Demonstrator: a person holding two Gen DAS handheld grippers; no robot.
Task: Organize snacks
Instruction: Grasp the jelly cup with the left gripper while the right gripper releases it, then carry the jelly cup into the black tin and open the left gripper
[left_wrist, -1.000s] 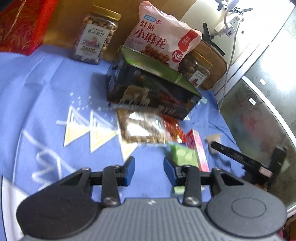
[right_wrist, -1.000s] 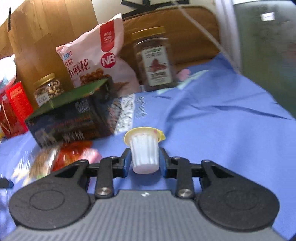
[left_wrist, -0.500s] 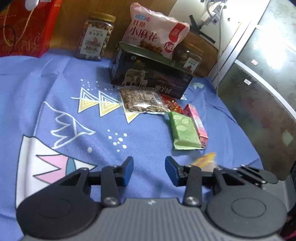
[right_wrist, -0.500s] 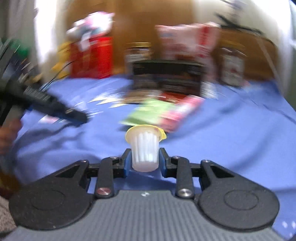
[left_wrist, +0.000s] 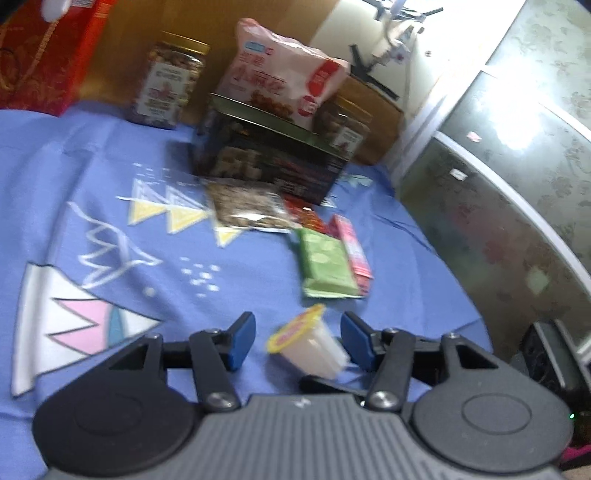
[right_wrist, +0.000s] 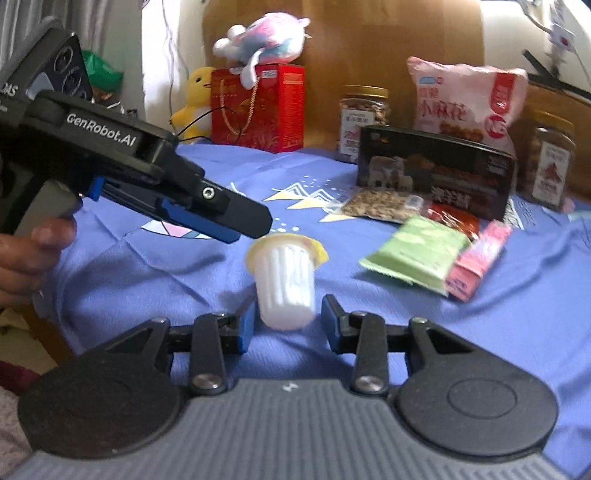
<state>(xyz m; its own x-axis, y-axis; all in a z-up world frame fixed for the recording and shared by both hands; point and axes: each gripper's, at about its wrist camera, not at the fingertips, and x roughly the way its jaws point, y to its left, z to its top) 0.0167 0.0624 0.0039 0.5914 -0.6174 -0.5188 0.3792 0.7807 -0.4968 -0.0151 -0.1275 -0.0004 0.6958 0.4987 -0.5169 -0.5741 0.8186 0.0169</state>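
A small white jelly cup (right_wrist: 284, 282) with a yellow lid sits between the fingers of my right gripper (right_wrist: 287, 321), whose jaws stand apart with gaps on both sides of the cup. The cup also shows in the left wrist view (left_wrist: 308, 349), tilted, between the wide-open fingers of my left gripper (left_wrist: 297, 341). The left gripper (right_wrist: 218, 218) also shows in the right wrist view, just left of the cup. A green packet (left_wrist: 325, 264) and a pink packet (left_wrist: 352, 251) lie on the blue cloth (left_wrist: 110, 184) beyond.
At the back stand a dark box (left_wrist: 266, 162), a pink snack bag (left_wrist: 284, 85), two nut jars (left_wrist: 168, 94) (left_wrist: 345, 127) and a red gift box (left_wrist: 44, 55). A seed packet (left_wrist: 245, 208) lies before the dark box. The cloth's right edge drops off near the glass door (left_wrist: 517, 184).
My right gripper has opened around the jelly cup. My left gripper has moved over to the cup, which now lies between its open fingers.
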